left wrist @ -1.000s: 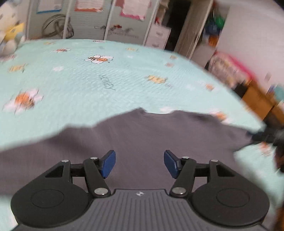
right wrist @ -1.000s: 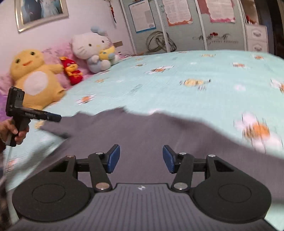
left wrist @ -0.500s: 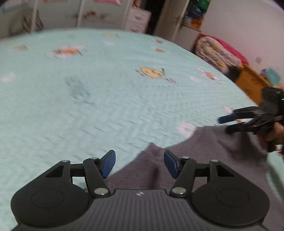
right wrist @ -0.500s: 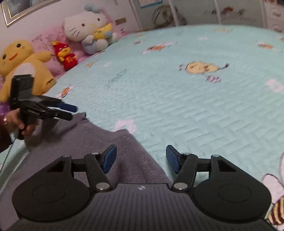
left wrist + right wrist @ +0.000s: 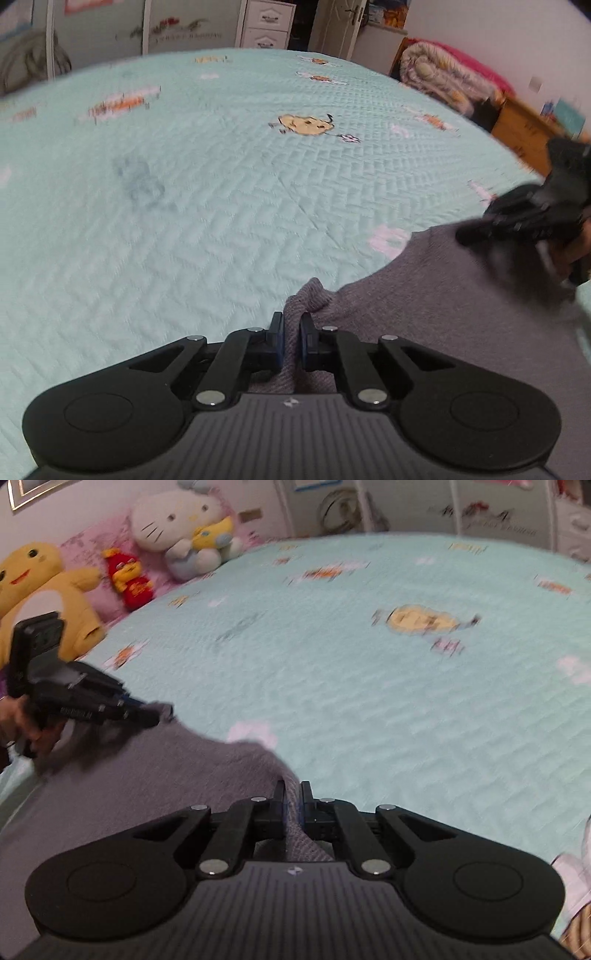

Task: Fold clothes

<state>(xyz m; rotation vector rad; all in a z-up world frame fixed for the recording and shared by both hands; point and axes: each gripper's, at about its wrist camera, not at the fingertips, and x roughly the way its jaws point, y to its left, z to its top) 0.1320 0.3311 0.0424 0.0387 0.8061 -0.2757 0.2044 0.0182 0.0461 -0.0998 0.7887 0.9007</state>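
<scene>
A dark grey knitted garment [image 5: 461,314] lay spread on a bed covered with a mint-green quilted bedspread [image 5: 221,184] printed with small cartoon bees and flowers; in the left wrist view the garment filled the area from 6 o'clock round to 3 o'clock, its far edge running up toward the right; the left tool [image 5: 291,338], black with blue pads, was closing on a bunched corner of the grey fabric, which stood pinched between its pads at 6 o'clock; the right tool [image 5: 476,232] showed blurred at 3 o'clock, at the garment's other far corner, with part of a hand [image 5: 576,247] behind it; in the right wrist view that tool [image 5: 293,805] had its pads pressed onto a fold of the garment [image 5: 147,775], which spread from 6 o'clock out to 9 o'clock; the left tool [image 5: 147,716] appeared at 9 o'clock, at the fabric's corner, gripped by a hand [image 5: 33,727]; beyond, at 10 to 11 o'clock, a yellow plush duck [image 5: 40,590], a small red plush doll [image 5: 129,578] and a white plush cat [image 5: 181,524] sat along the head of the bed against a pink wall.
</scene>
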